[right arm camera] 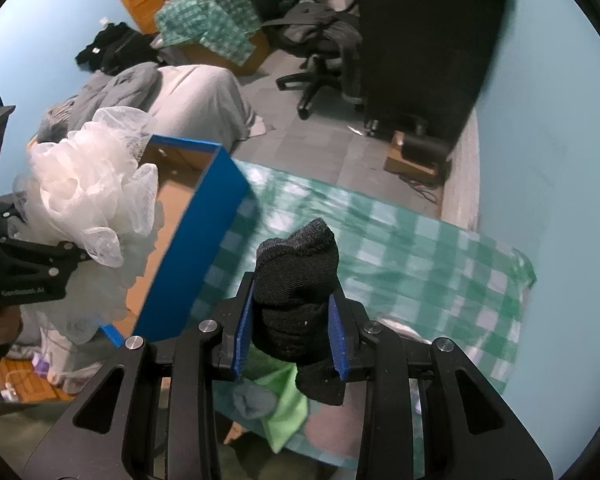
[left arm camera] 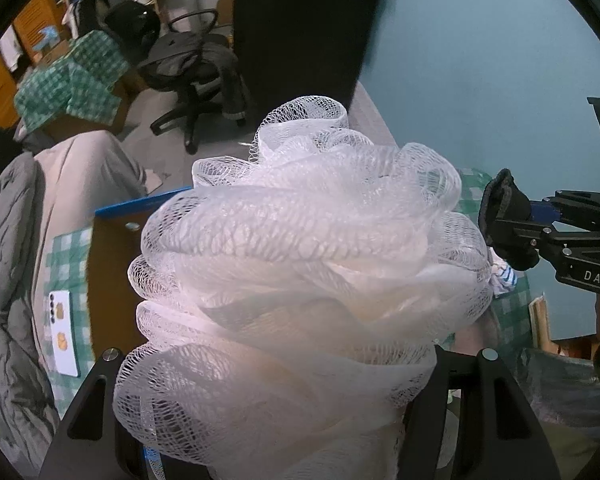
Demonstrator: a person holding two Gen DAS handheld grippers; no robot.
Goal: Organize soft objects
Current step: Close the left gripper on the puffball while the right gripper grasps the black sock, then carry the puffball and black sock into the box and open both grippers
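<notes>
Clearly the left tool (right arm camera: pixel 40 252), pinching a bath sponge (left arm camera: pixel 300 264), hangs nearer the blue box (right arm camera: pixel 204 240) than the right tool (right arm camera: pixel 292 332), which pinches a sock (right arm camera: pixel 296 280).

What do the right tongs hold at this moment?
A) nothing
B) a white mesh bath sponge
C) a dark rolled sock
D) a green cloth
C: in the right wrist view the right tongs press their blue pads on a dark rolled sock; the white mesh bath sponge sits in the left tongs.
</notes>
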